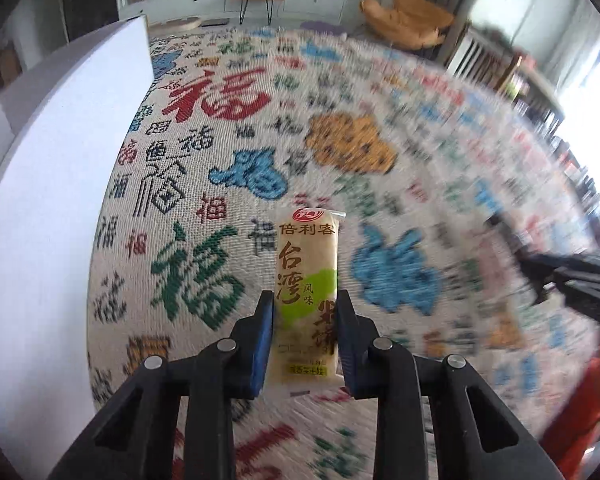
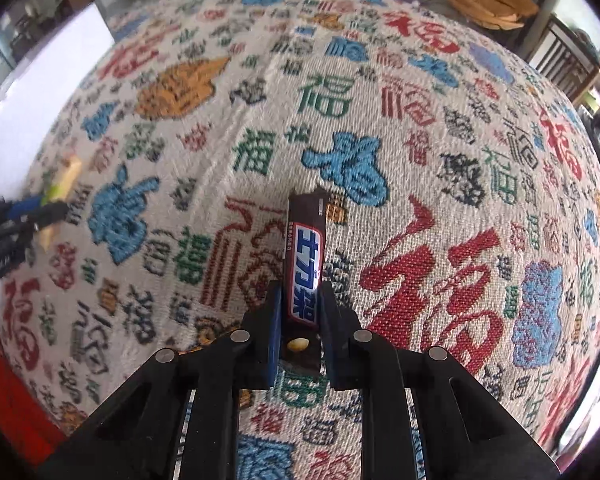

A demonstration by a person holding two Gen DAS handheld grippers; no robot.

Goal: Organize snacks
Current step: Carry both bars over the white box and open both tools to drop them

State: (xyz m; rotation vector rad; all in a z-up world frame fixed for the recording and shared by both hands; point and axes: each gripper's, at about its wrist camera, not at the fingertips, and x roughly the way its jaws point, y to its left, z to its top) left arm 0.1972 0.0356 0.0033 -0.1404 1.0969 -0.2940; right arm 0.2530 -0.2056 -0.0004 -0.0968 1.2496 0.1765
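Left wrist view. The left tongs (image 1: 305, 312) are closed on a cream-and-green snack packet (image 1: 307, 292), the blue pads (image 1: 263, 344) pressing its long edges at the lower half, so that most of the printed face projects forward past the fingertips. The packet appears to be clear of the patterned cloth (image 1: 220, 160) that covers the tabletop. A white box wall (image 1: 60, 160) rises at the left edge of the cloth; whether it is the destination cannot be told. The right tongs (image 1: 540, 284) enter blurred at the right margin.

Right wrist view. The right tongs (image 2: 300, 304) are shut tight on a dark brown chocolate bar (image 2: 304, 264), gripped across its narrow width near the rear end, with the front end cantilevered over the cloth (image 2: 420, 160). The left tongs (image 2: 40, 208) with the cream packet (image 2: 66, 178) show at the left, blurred.

Technique. The step in hand appears to be carrying both snacks to their place. Both grips sit behind the middle of a soft wrapper, so the free end may droop or pivot; it is advisable to keep the pinch steady, move without jerks, keep each snack pointing downward, lower it until it rests on its surface, and only then release. The two hands should be kept well apart during travel.
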